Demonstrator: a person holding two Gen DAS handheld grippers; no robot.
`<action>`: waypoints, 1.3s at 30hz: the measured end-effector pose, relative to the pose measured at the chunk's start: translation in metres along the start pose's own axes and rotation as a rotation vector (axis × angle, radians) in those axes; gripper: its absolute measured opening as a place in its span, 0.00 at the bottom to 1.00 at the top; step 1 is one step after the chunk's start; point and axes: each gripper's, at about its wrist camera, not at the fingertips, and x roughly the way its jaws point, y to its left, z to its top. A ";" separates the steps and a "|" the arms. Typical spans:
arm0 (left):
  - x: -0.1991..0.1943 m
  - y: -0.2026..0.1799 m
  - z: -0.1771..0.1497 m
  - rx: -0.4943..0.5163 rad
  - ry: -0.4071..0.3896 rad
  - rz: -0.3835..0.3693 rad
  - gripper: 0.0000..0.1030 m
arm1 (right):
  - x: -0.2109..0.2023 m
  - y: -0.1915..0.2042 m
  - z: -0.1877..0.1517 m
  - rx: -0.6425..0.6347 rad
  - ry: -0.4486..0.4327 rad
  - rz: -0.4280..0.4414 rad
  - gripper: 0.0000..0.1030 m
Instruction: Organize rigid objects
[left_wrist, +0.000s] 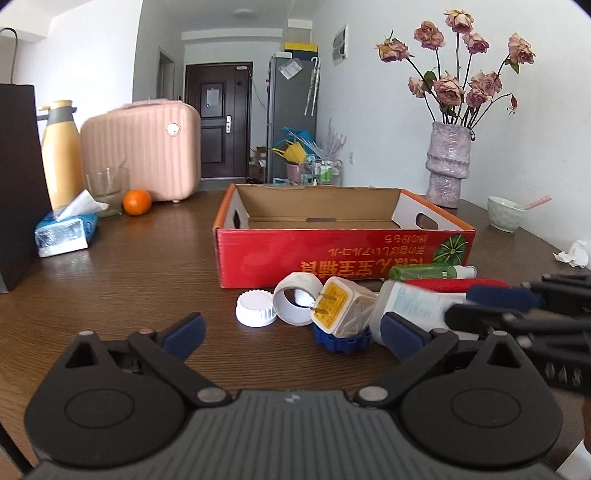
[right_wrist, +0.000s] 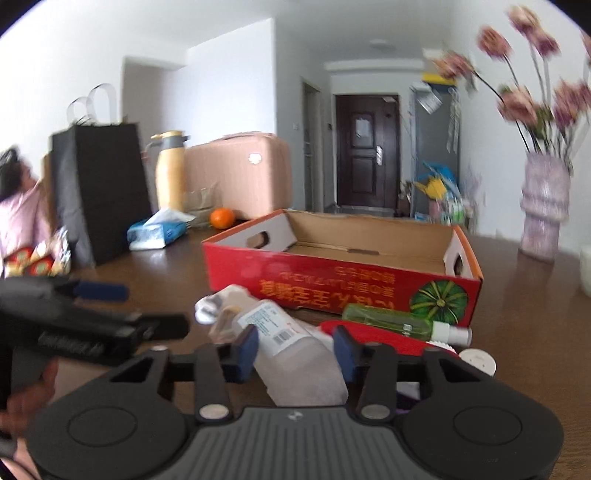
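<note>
Left of the right gripper (right_wrist: 291, 350), the left gripper (left_wrist: 291, 328) hovers low over the wooden table (left_wrist: 122, 280) with its jaws spread wide and nothing between them. Just ahead of that empty claw lie a white ribbed cap (left_wrist: 255, 308), a roll of white tape (left_wrist: 297, 301) and a yellow-faced plug adapter (left_wrist: 341, 306) resting on a blue cap (left_wrist: 343, 339). Between the right gripper's blue pads lies the translucent plastic bottle (right_wrist: 291, 345) on its side, and the jaws are closed in on its body. The bottle looks light and stiff, though its smooth, rounded wall could slip or roll, so a hold across the middle of the body, on the paper label, seems safest. That label carries a barcode and small print too blurred to read. Right of the claw lie a green spray bottle (right_wrist: 391, 319) and something red beneath it. Beyond them stands the open red cardboard box (right_wrist: 332, 273), seemingly empty, printed upside down with East Asian characters and a green pumpkin picture; it is the likely place for everything.
</note>
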 end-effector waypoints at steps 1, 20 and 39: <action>-0.003 0.002 -0.001 -0.005 0.003 0.004 1.00 | -0.006 0.013 -0.003 -0.045 -0.006 0.008 0.15; -0.012 -0.004 -0.003 -0.025 0.024 0.015 1.00 | -0.046 0.027 -0.034 0.079 0.008 -0.092 0.81; -0.014 0.001 -0.016 -0.039 0.070 -0.024 1.00 | -0.049 0.034 -0.045 -0.018 0.069 -0.137 0.77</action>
